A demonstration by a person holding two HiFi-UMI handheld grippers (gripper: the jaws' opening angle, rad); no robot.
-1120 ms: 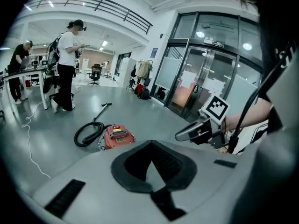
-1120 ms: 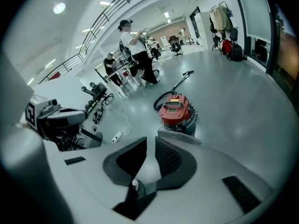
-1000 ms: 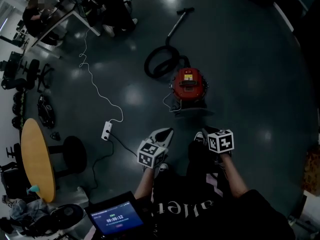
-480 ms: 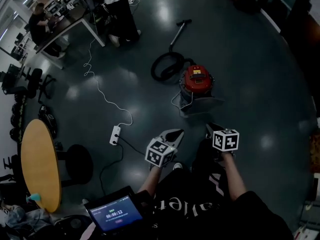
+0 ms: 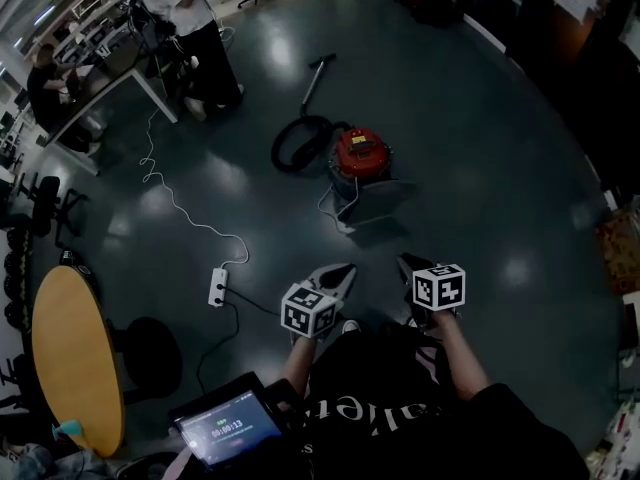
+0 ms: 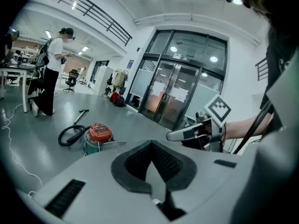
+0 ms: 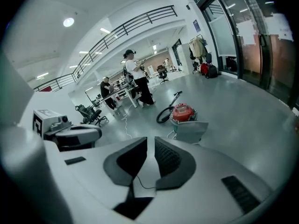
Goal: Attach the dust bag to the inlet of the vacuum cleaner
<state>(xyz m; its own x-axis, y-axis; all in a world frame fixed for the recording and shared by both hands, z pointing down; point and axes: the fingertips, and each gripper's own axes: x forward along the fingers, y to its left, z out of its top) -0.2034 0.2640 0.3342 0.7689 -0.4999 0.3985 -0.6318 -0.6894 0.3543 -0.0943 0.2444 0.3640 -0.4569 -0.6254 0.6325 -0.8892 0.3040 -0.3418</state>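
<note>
A red vacuum cleaner (image 5: 360, 153) stands on the dark floor ahead, its black hose (image 5: 298, 144) coiled at its left. A grey dust bag (image 5: 376, 201) lies on the floor against its near side. The vacuum cleaner (image 6: 99, 133) and the vacuum cleaner (image 7: 182, 112) with the dust bag (image 7: 190, 130) also show far off in both gripper views. My left gripper (image 5: 338, 275) is held out in front of me, jaws shut and empty, well short of the bag. My right gripper (image 5: 407, 264) is beside it, its jaws a narrow slit apart with nothing between them.
A white power strip (image 5: 217, 286) and its cable (image 5: 170, 203) lie on the floor at the left. A round wooden table (image 5: 70, 358) and a black stool (image 5: 150, 353) stand at the near left. A person (image 5: 190, 18) stands by a desk (image 5: 110, 73) at the back left.
I have moved across the floor toward the vacuum cleaner, and both grippers rode forward and slightly up together. The dust bag shows more fully. The jaws look unchanged.
</note>
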